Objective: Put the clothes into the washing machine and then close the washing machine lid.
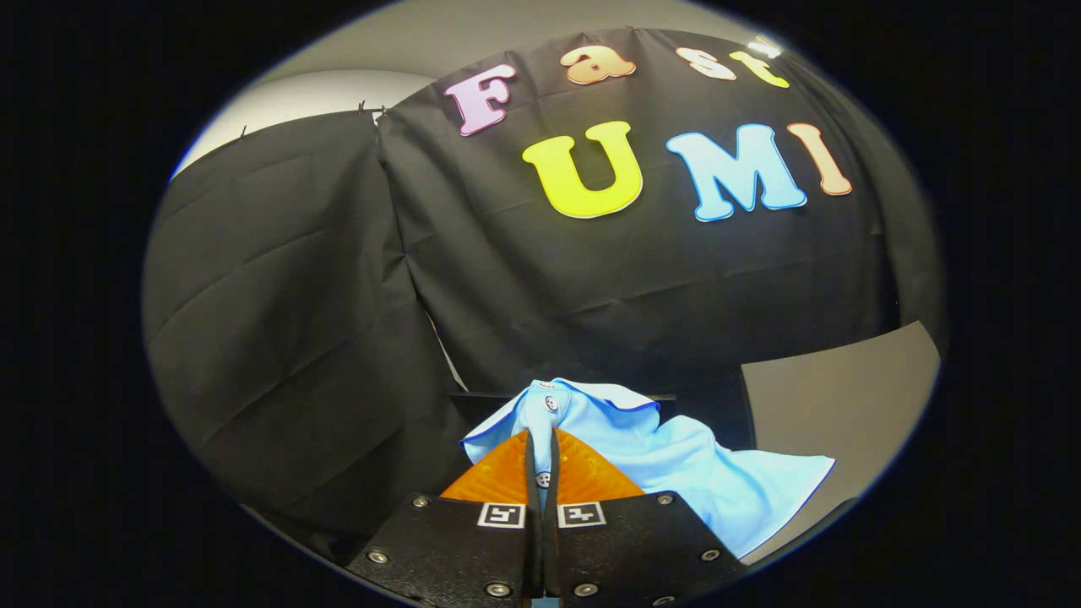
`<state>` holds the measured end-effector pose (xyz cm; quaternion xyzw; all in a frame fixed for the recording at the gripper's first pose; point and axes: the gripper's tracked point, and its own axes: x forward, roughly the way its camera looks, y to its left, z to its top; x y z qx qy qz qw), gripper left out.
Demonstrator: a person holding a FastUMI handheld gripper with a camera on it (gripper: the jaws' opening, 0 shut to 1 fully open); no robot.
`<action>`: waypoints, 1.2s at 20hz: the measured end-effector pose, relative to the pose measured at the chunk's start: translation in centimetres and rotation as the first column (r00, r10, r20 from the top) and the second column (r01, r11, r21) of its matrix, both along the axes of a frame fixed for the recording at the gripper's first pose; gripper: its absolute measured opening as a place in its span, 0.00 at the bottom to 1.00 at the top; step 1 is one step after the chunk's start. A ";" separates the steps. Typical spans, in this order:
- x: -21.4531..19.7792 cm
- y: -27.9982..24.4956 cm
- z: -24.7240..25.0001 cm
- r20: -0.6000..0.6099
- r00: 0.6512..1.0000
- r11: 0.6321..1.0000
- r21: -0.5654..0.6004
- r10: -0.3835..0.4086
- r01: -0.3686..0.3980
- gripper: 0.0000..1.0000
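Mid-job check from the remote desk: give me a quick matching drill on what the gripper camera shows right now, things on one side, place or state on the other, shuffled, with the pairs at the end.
Things:
1. gripper
2. light blue shirt
3. shirt button
4. grey surface

Place or state:
A. just beyond the fingertips, on the shirt's placket
B. shut, with shirt fabric pinched between the fingers
C. beyond the shirt, to the side, in front of the black cloth wall
D. draped, hanging off the fingers to one side

Pairs: 1-B, 2-D, 3-A, 4-C
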<state>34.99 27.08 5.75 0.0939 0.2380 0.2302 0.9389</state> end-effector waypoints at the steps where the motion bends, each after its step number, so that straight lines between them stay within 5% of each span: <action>1: 0.0 0.6 -0.3 -0.001 1.000 1.000 -0.007 0.005 -0.005 0.00; 24: 0.6 8.6 -15.4 -0.080 0.995 0.984 -0.176 -0.054 0.039 0.00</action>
